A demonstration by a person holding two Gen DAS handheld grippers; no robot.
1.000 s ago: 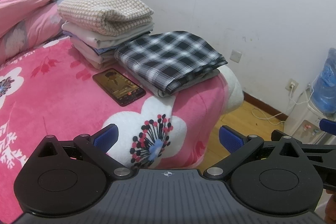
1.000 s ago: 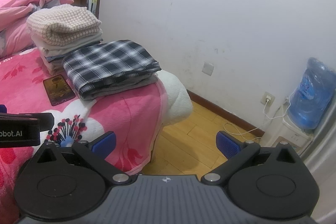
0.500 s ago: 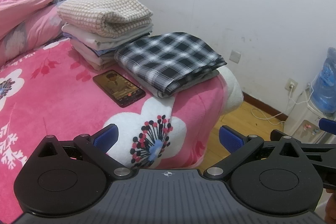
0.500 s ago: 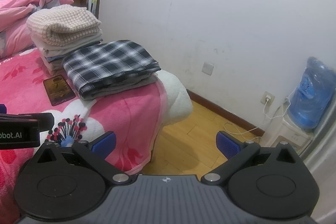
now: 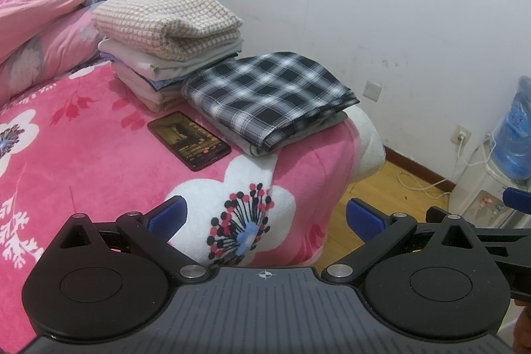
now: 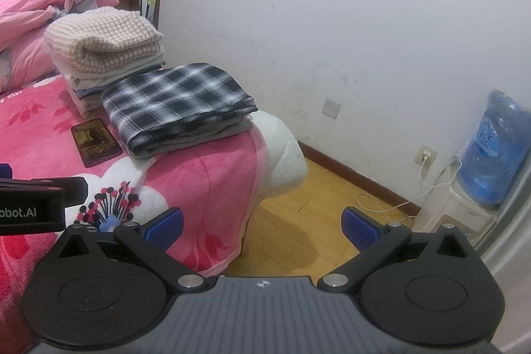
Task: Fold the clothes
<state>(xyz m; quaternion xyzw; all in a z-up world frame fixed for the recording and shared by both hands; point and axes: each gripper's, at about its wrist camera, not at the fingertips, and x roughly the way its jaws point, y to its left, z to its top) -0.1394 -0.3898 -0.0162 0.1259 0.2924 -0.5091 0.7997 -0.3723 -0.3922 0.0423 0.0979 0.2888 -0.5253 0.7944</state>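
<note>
A folded black-and-white plaid shirt (image 5: 268,95) (image 6: 176,102) lies on a grey folded garment at the bed's far corner. Beside it on the left stands a stack of folded clothes (image 5: 166,35) (image 6: 103,55) topped by a beige waffle-knit piece. My left gripper (image 5: 265,218) hovers open over the pink floral blanket (image 5: 83,155), well short of the clothes, with nothing between its blue pads. My right gripper (image 6: 262,226) is open too, past the bed's edge above the wooden floor (image 6: 315,194). The left gripper's body (image 6: 36,204) shows at the right wrist view's left edge.
A dark phone (image 5: 189,140) (image 6: 95,141) lies screen-up on the blanket next to the plaid shirt. A crumpled pink duvet (image 5: 49,19) fills the bed's far left. A blue water bottle on a dispenser (image 6: 491,148) stands by the wall, with a white cable (image 6: 391,201) on the floor.
The left wrist view has drifted slightly, so the clothes sit a little lower in the frame. The right view is nearly unchanged. Both grippers stay open.
</note>
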